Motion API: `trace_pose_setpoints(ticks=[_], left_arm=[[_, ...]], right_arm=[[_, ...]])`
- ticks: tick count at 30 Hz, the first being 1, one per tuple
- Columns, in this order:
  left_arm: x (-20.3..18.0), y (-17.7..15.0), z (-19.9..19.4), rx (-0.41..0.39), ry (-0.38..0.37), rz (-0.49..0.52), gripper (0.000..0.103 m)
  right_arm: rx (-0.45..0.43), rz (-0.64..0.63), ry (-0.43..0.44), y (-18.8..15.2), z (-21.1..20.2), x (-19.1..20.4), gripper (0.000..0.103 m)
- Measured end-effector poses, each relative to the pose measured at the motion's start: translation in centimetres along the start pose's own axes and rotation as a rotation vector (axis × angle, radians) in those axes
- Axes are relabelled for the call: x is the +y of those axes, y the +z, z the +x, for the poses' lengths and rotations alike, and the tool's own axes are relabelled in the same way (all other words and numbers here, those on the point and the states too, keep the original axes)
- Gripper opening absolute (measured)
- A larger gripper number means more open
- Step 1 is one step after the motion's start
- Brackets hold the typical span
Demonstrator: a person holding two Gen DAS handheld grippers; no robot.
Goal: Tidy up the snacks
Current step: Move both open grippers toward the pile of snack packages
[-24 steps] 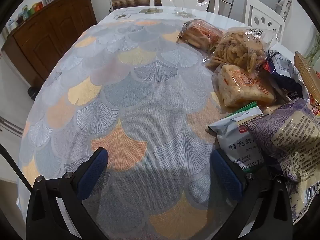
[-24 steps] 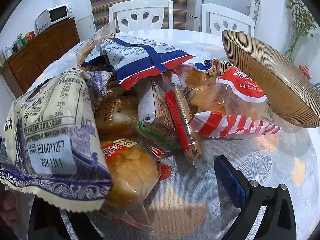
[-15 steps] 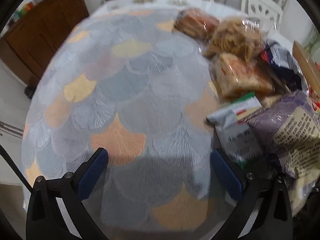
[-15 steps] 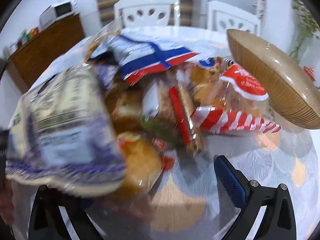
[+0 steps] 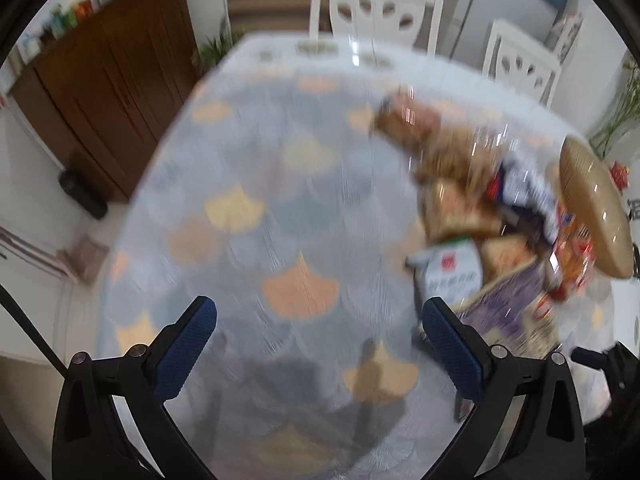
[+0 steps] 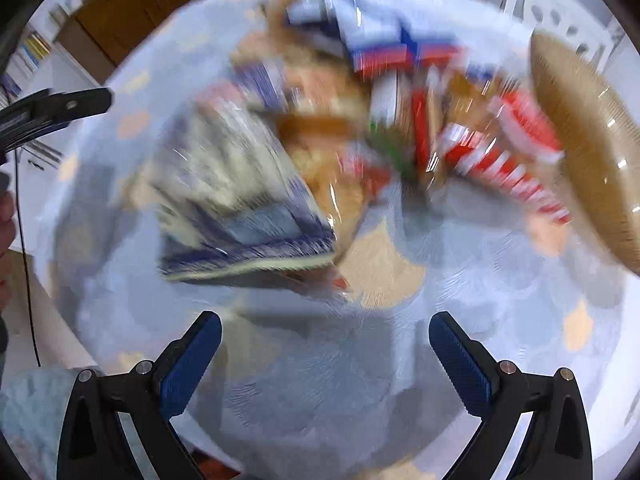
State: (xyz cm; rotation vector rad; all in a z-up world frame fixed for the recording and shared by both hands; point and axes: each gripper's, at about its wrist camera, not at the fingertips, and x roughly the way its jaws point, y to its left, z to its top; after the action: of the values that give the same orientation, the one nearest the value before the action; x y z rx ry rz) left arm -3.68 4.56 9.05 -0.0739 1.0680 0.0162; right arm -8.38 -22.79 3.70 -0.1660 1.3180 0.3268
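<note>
Snack pile (image 6: 360,128) sits on the right half of the round table (image 5: 280,240), heaped against a tilted woven bowl (image 6: 588,140) on its far-right edge. Both views are motion-blurred, so labels and exact packet edges are unreadable. Nearest item to the right gripper (image 6: 326,356) is the purple-and-white bag (image 6: 236,208): it lies ahead and slightly left of the gripper's centreline, long axis running roughly near-to-far with a lean to the left, near hem facing the fingers across a strip of bare cloth. Right gripper is spread wide, nothing between the pads, hovering above the table, not touching any packet. Left gripper (image 5: 320,352) is likewise wide apart and empty, over the bare patterned cloth left of the pile; from there the pile lies to the right and farther off, with the white-and-green packet (image 5: 448,268) just beyond its right finger (image 5: 452,356). Red-striped bag (image 6: 508,160) and blue-red-white bag (image 6: 384,36) sit farther in, toward the bowl. My read: right hand is the nearer one for the purple bag, and a grab across its short axis would need the jaws turned a bit to match that lean. Bowl looks like the likely destination; can't confirm.
</note>
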Motion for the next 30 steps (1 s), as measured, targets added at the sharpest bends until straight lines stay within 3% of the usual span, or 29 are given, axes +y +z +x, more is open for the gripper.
trace_pose_setpoints(ticks=[3,6,9,11,17,26,30], left_arm=[[-0.9,1.7,-1.8,-0.066,0.013,0.029,0.102],[-2.6,2.5,-2.8,-0.097,-0.004,0.083,0.102],[-5.1,3.2,-2.7,-0.100,-0.040,0.145,0.102],[-6.7,3.3,-2.2,-0.099,-0.068,0.183,0.102],[-8.5,2.4,-0.2,-0.007,-0.142,0.221,0.102],[-9.6,1.3,1.1,0.104,-0.219,0.272,0.102],[-9.5,1.4,1.3,0.144,-0.265,0.252,0.102]], right_arm=[[-0.122,0.000,-0.066,0.2,-3.8,0.4,0.103],[-0.219,0.077,-0.072,0.6,-6.9,-0.1,0.103],[-0.264,0.180,-0.066,3.6,-9.0,-1.5,0.103],[-0.296,0.250,-0.049,3.9,-9.9,-2.5,0.103],[-0.265,0.334,-0.062,4.1,-9.4,-4.5,0.103],[-0.237,0.327,-0.091,4.6,-7.7,-5.0,0.103],[-0.266,0.219,-0.260,5.8,-9.3,-4.9,0.103]])
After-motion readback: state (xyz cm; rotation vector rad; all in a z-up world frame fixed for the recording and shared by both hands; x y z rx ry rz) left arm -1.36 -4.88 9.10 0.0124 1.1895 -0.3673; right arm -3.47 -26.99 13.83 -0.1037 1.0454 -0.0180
